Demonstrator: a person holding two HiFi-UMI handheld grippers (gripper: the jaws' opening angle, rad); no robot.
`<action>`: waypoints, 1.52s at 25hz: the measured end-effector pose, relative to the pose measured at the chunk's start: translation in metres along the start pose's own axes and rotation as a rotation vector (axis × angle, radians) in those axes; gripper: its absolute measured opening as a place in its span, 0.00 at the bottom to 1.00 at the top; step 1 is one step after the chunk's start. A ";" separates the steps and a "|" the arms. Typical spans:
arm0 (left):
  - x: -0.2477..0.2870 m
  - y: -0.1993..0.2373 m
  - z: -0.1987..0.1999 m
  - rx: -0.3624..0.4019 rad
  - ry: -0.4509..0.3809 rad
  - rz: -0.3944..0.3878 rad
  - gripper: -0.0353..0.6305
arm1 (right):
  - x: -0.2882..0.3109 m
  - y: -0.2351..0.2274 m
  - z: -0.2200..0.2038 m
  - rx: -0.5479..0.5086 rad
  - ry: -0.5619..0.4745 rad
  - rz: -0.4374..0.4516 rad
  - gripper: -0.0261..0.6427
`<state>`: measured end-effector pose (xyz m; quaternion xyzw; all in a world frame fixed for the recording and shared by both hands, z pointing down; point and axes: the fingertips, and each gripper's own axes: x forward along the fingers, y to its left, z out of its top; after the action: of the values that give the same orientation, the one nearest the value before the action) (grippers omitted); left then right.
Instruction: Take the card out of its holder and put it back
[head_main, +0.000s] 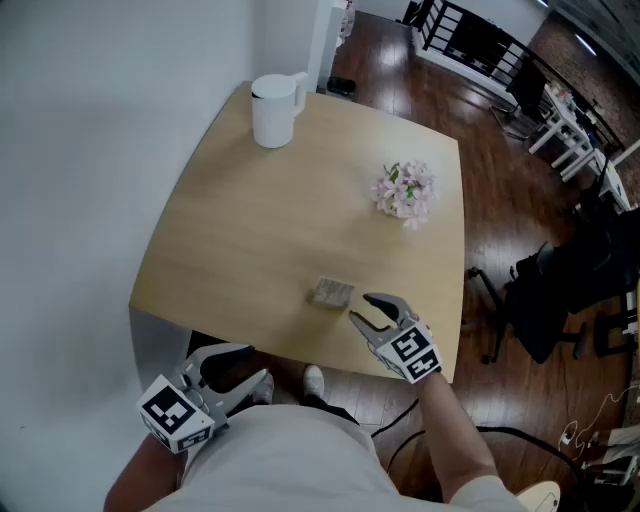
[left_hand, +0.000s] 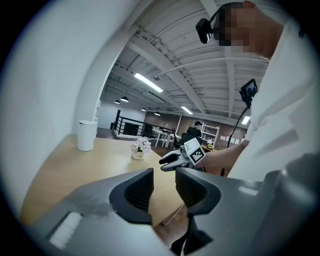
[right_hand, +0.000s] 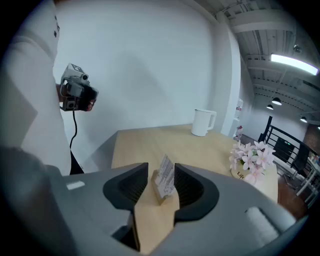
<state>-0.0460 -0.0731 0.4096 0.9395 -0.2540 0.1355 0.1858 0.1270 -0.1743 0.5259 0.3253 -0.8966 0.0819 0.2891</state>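
head view: the card (head_main: 331, 289) stands in its holder (head_main: 326, 298) near the front edge of the wooden worktop (head_main: 240, 220), to the right of its middle. the right gripper (head_main: 362, 308) hangs just beside the holder on its right, jaws spread and aimed at it, not touching. the left gripper (head_main: 256, 364) is held low, off the front edge of the worktop and well apart from the holder. a white jug (head_main: 276, 108) sits at the far corner and a small bunch of pink flowers (head_main: 405, 190) towards the right side.

left gripper view: the left gripper (left_hand: 164, 175) has its jaws a little apart with nothing between them; only the worktop edge and floor show through the gap. beyond it the right gripper (left_hand: 170, 161) reaches over the worktop.

right gripper view: the right gripper (right_hand: 161, 170) has its jaws wide, and the card (right_hand: 166, 175) in the holder (right_hand: 158, 191) lines up in the gap. i judge that the pads are not pressing on it.

progress, as i judge it: the card is not yet out, so nothing is done; gripping, lifting out and slotting back all remain.

writing: the flowers' pot (right_hand: 246, 176) bears script that seems to begin "lif"; the rest cannot be read. the card carries print too small to read. no brand shows on the jug.
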 end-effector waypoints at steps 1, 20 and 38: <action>0.004 0.004 0.002 -0.001 -0.002 0.016 0.27 | 0.008 -0.010 -0.004 -0.016 0.012 0.009 0.29; 0.030 0.021 0.007 -0.124 -0.003 0.298 0.27 | 0.083 -0.032 -0.036 -0.095 0.054 0.360 0.09; 0.033 -0.017 -0.020 -0.175 0.058 0.330 0.27 | 0.014 -0.040 0.039 -0.089 -0.166 0.372 0.07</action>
<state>-0.0132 -0.0652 0.4346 0.8610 -0.4099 0.1686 0.2495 0.1253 -0.2259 0.5001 0.1468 -0.9647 0.0672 0.2081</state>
